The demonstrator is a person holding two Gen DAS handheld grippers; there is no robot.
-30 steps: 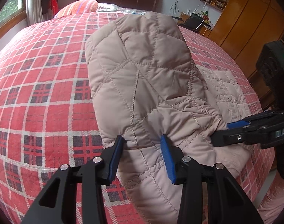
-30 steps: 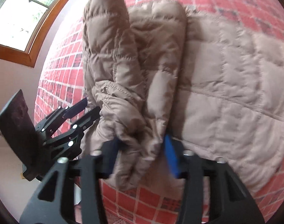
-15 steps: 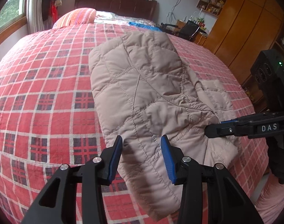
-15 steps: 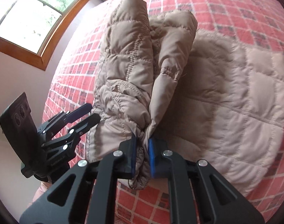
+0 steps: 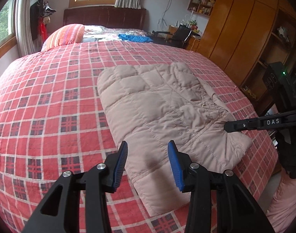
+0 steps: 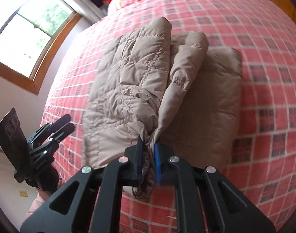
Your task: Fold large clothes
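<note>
Left wrist view: left claw (image 5: 146, 156) spread wide, empty, above the near edge of the quilted jacket (image 5: 163, 114), which lies folded on the bed (image 5: 41, 101); open bedspread toward 9 o'clock.
At 3 o'clock: right claw (image 5: 228, 126) on the jacket's edge; wardrobe (image 5: 235, 38) behind.
Right wrist view: right claw (image 6: 148, 161) clamped on a jacket (image 6: 136, 89) fold; left claw (image 6: 67, 123) at 9 o'clock, off the jacket.

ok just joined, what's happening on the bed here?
A person with a handheld gripper in each hand is folding a beige quilted jacket on a bed with a red plaid bedspread. The right gripper is shut on a bunched edge of the jacket near the bed's edge. The left gripper is open, hovering over the jacket's near corner and holding nothing. The jacket looks partly folded, with layers stacked.
</note>
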